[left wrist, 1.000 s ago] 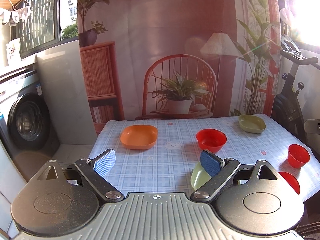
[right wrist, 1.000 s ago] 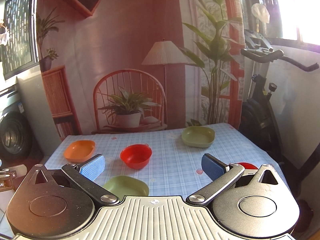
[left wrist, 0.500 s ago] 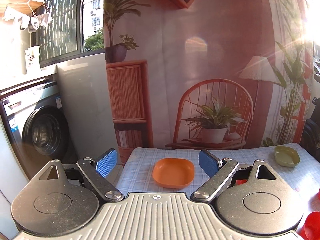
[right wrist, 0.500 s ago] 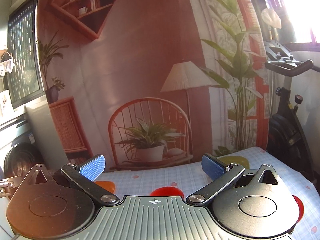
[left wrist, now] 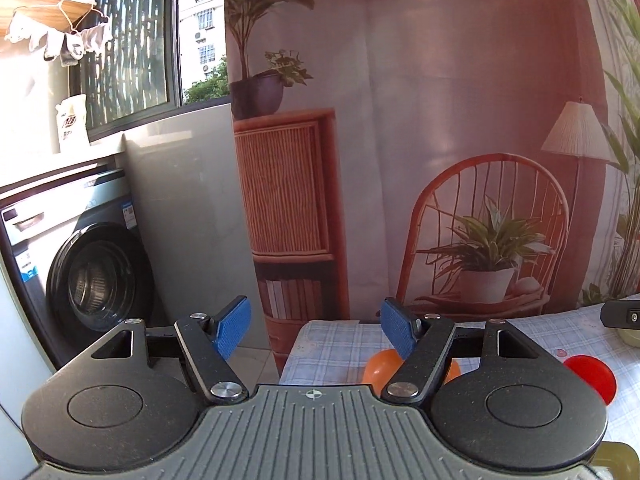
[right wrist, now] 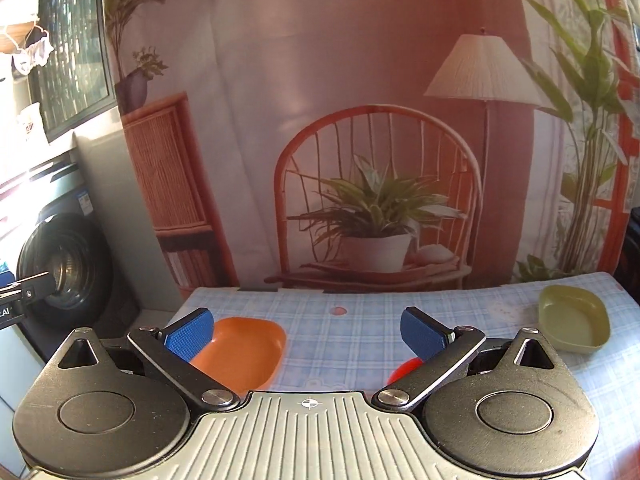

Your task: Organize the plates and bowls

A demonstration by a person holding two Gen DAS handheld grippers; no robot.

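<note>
My left gripper (left wrist: 314,330) is open and empty, held above the table's left edge. An orange plate (left wrist: 384,364) shows partly behind its right finger, and a red bowl (left wrist: 592,374) lies to the right. My right gripper (right wrist: 308,332) is open and empty over the table. In the right wrist view the orange plate (right wrist: 244,350) lies at the left, a red bowl (right wrist: 404,370) is mostly hidden behind the right finger, and a green dish (right wrist: 572,324) sits at the far right.
The table has a blue checked cloth (right wrist: 352,336). A washing machine (left wrist: 84,276) stands on the floor to the left. A printed backdrop (right wrist: 360,120) hangs behind the table. The other gripper's tip (left wrist: 622,314) shows at the right edge of the left wrist view.
Both grippers have tilted up and swung left. The left view now shows the table's left edge and floor. The right view has dropped back, showing the orange plate and green dish again.
</note>
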